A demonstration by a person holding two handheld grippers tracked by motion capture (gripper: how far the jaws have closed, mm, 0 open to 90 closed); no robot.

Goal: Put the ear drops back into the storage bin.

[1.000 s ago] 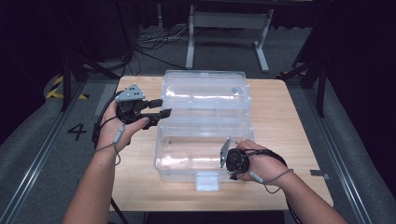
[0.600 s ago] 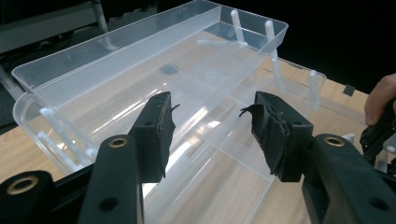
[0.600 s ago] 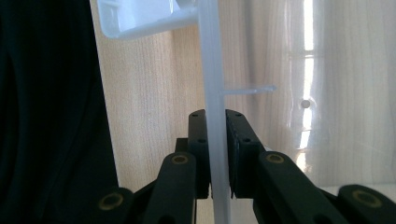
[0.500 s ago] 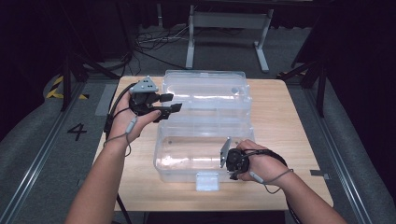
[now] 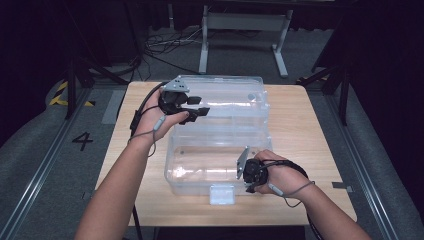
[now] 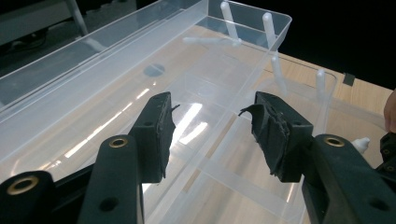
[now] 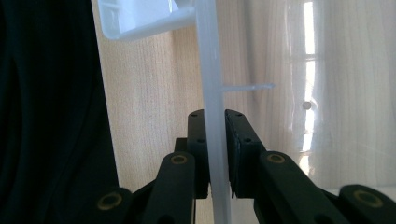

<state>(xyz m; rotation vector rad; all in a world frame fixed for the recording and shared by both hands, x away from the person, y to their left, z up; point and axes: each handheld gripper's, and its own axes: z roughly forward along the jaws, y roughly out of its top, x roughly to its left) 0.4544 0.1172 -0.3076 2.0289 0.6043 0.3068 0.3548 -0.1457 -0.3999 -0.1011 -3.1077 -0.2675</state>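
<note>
Right gripper (image 5: 248,172) clamps the clear box's (image 5: 200,167) front wall; left gripper (image 5: 192,106), jaws apart, hovers over the lid (image 5: 225,95), which might slam if nudged.

- Left black two-jaw gripper (image 5: 194,107): grey three-cornered plate on top; black cable trailing from the body.
- Left gripper jaws: matte black pads with worn, ragged edges; brass-coloured rivets at the linkage joints.
- Right black two-jaw gripper (image 5: 246,172): grey plate, grey wrist cord, brass-coloured rivets.
- Forearms: bare, no sleeves.
</note>
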